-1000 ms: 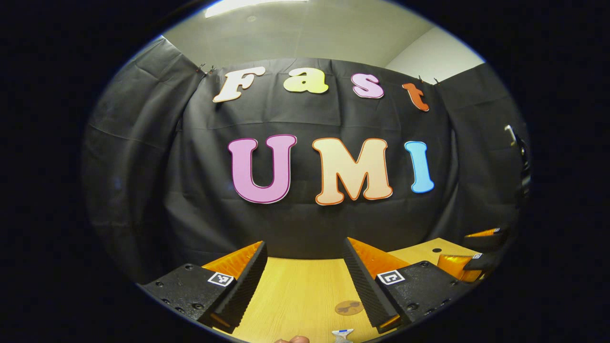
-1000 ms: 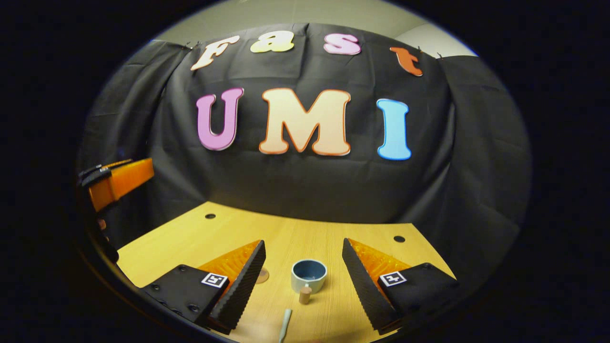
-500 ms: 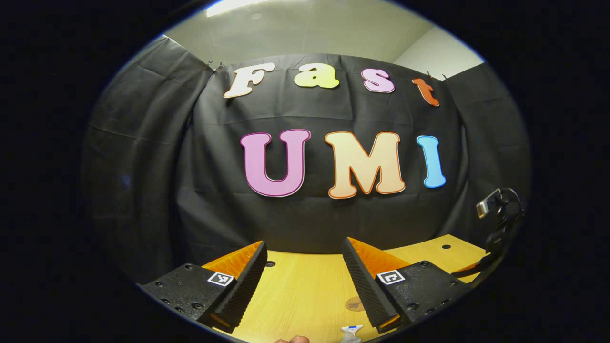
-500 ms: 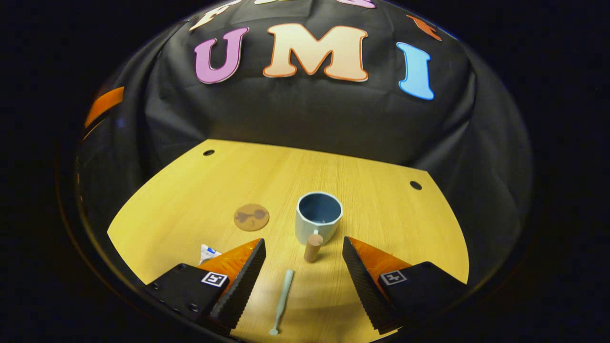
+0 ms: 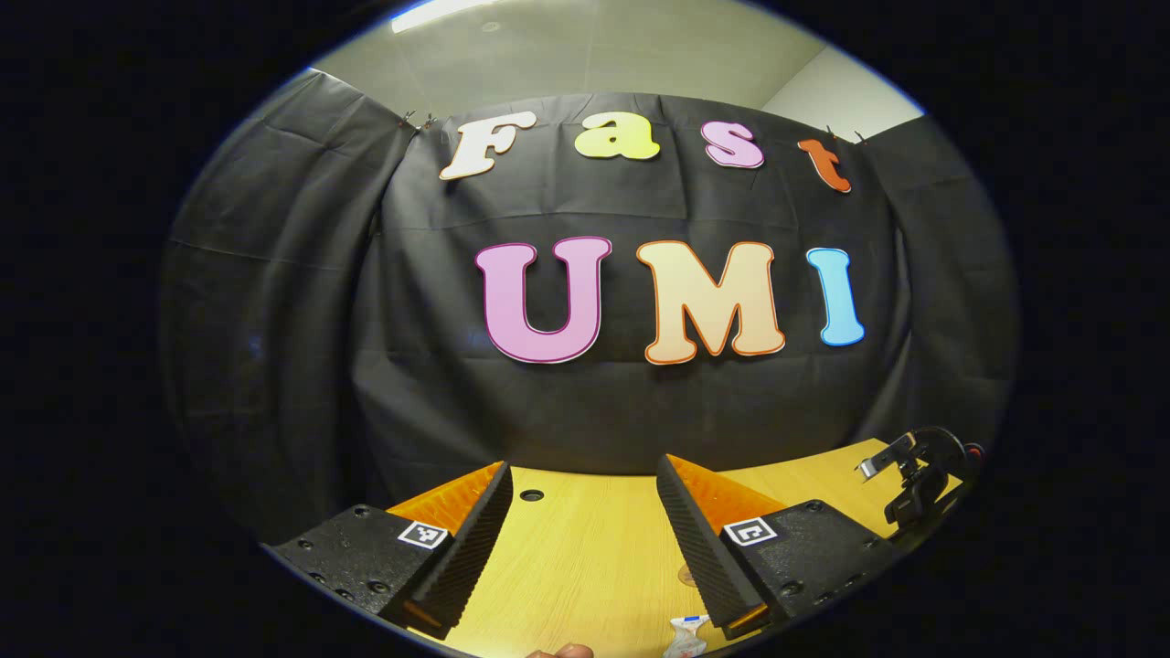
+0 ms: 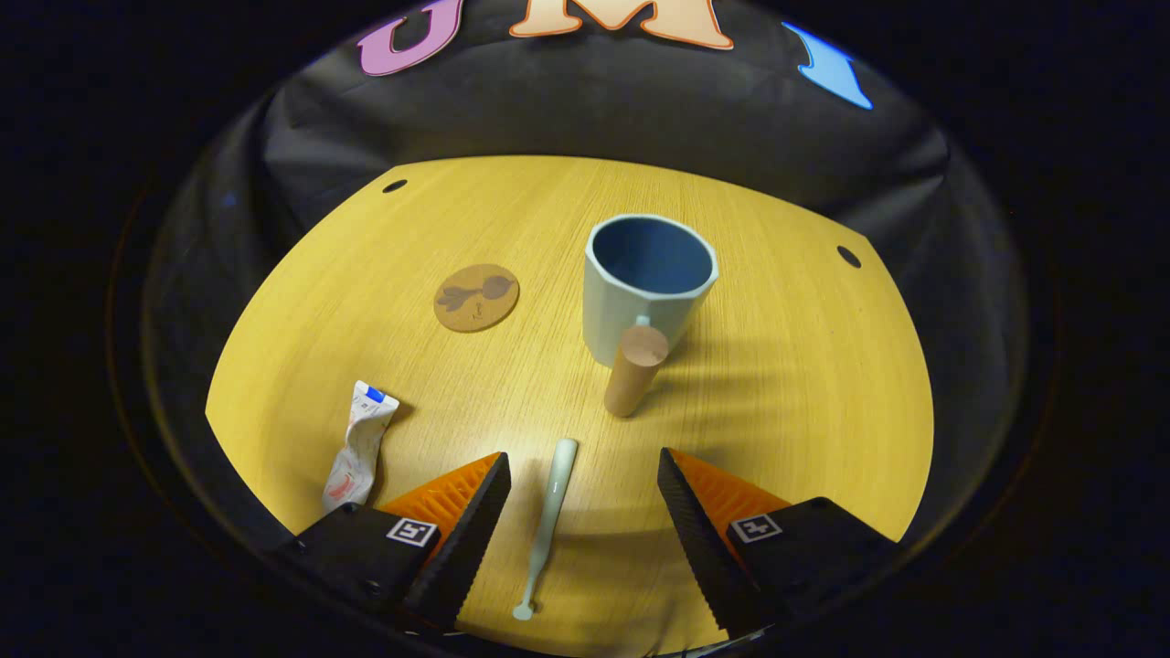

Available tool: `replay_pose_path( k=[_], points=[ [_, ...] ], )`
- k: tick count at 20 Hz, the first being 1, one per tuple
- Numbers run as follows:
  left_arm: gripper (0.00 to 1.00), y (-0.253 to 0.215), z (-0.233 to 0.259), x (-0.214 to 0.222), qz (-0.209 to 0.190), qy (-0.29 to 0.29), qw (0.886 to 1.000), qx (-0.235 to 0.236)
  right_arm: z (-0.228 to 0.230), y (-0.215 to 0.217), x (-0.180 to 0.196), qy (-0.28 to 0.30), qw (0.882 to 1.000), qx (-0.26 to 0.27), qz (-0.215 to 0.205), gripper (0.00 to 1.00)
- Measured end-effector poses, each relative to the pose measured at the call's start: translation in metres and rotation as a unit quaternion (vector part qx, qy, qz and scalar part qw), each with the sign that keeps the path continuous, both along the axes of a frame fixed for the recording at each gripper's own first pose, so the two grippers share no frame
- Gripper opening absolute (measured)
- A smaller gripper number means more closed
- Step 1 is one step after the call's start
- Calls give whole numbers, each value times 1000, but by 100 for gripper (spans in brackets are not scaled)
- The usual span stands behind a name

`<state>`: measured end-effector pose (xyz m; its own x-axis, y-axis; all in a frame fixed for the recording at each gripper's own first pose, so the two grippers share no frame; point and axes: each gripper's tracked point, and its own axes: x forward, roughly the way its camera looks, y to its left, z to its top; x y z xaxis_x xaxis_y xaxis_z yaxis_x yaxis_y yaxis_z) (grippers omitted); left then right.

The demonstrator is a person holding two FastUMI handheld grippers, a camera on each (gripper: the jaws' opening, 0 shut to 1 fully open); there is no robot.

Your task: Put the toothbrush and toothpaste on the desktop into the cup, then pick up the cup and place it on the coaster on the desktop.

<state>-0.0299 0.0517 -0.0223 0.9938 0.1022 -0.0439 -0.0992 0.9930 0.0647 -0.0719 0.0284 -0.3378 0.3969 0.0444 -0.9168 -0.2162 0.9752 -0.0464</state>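
In the right gripper view, a pale mint toothbrush (image 6: 547, 524) lies on the wooden desktop (image 6: 786, 393), between the spread fingers of my open right gripper (image 6: 581, 539), which hovers above it. Beyond stands a pale cup (image 6: 644, 283) with a blue inside and a wooden handle (image 6: 634, 369) facing me. A round brown coaster (image 6: 476, 297) lies left of the cup. A crumpled white toothpaste tube (image 6: 357, 445) lies at the near left. In the left gripper view, my left gripper (image 5: 581, 539) is open and empty above the desktop (image 5: 585, 548), with the toothpaste tube (image 5: 686, 635) at the bottom edge.
Small round holes (image 6: 848, 256) mark the desktop's far corners. The black cloth wall (image 6: 594, 100) rises just behind the table. In the left gripper view, the back of the other gripper's rig (image 5: 919, 475) shows at the far right and a fingertip (image 5: 562, 651) at the bottom.
My right gripper has tilted down and come closer, so the cup, coaster, toothpaste and toothbrush now show larger, with the toothbrush between its fingers. The left gripper view has shifted slightly leftward.
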Motion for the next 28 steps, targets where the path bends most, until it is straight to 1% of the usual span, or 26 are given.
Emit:
replay_pose_path(
  k=[3,7,9,12,14,15,16,17,18,19,20,21,22,23,24,27,28],
  points=[
    [93,0,-5,1,1,8,1000,-6,-13,-1,-1,24,1000,-12,7,100],
    [93,3,-13,0,3,17,1000,-5,-31,-2,-14,68,997,-28,14,100],
    [93,4,-16,1,2,20,1000,-6,-35,4,-20,90,996,-19,22,100],
    [93,5,-23,3,0,27,1000,-11,-37,7,-21,101,995,-12,18,84],
    [93,5,-26,4,-3,33,999,-12,-37,7,-20,111,994,-11,15,84],
    [93,5,-27,5,-4,34,999,-11,-37,7,-21,117,993,-14,19,84],
    [93,6,-28,5,-6,35,999,-9,-37,7,-21,122,992,-15,22,82],
    [94,5,-29,6,-8,36,999,-8,-37,8,-22,127,991,-16,27,83],
    [93,4,-32,7,-11,38,999,-8,-38,9,-23,131,991,-16,30,72],
    [93,2,-34,7,-15,40,999,-9,-36,10,-22,132,991,-16,32,65],
    [93,-1,-36,9,-19,43,999,-9,-37,11,-24,132,991,-15,36,48],
    [93,-4,-39,10,-22,46,999,-8,-38,12,-23,133,990,-12,37,43],
    [93,-4,-41,10,-24,47,999,-8,-36,14,-25,133,990,-11,37,24],
    [93,-7,-44,11,-28,50,998,-8,-33,13,-26,131,991,-6,40,21],
    [93,-10,-49,11,-33,54,998,-7,-35,13,-25,130,991,-3,36,9],
    [92,-21,-67,10,-50,78,996,-10,-35,14,-24,127,991,1,39,10],
    [94,-25,-76,8,-56,89,994,-13,-36,14,-25,125,991,2,40,9]
  ],
)
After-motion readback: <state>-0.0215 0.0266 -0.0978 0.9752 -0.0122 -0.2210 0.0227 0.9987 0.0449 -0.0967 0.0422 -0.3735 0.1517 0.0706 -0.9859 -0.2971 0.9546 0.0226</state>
